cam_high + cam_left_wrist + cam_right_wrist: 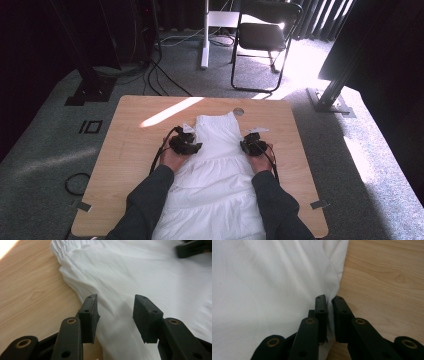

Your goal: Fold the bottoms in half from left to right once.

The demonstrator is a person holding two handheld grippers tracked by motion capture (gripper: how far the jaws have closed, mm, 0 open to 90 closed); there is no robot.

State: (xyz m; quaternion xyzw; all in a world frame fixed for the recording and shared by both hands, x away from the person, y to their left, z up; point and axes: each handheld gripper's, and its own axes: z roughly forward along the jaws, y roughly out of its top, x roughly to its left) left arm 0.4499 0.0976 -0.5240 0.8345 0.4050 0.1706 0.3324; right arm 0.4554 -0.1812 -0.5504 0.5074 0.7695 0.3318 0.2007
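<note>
A white dress point(215, 170) lies flat along the middle of the wooden table point(130, 145), its narrow top toward the far edge. My left gripper point(192, 146) rests at the dress's left edge; in the left gripper view its jaws stand apart over the white cloth point(140, 277) and grip nothing, the left gripper point(115, 312) being open. My right gripper point(248, 145) is at the dress's right edge. In the right gripper view the right gripper point(330, 315) is shut on a fold of the dress's hem edge point(335, 285), which runs up between the pads.
A black folding chair point(265, 35) and a white desk leg point(205, 35) stand on the grey carpet beyond the table. Cables point(160, 75) lie on the floor at the back left. Bare wood point(300, 150) flanks the dress on both sides.
</note>
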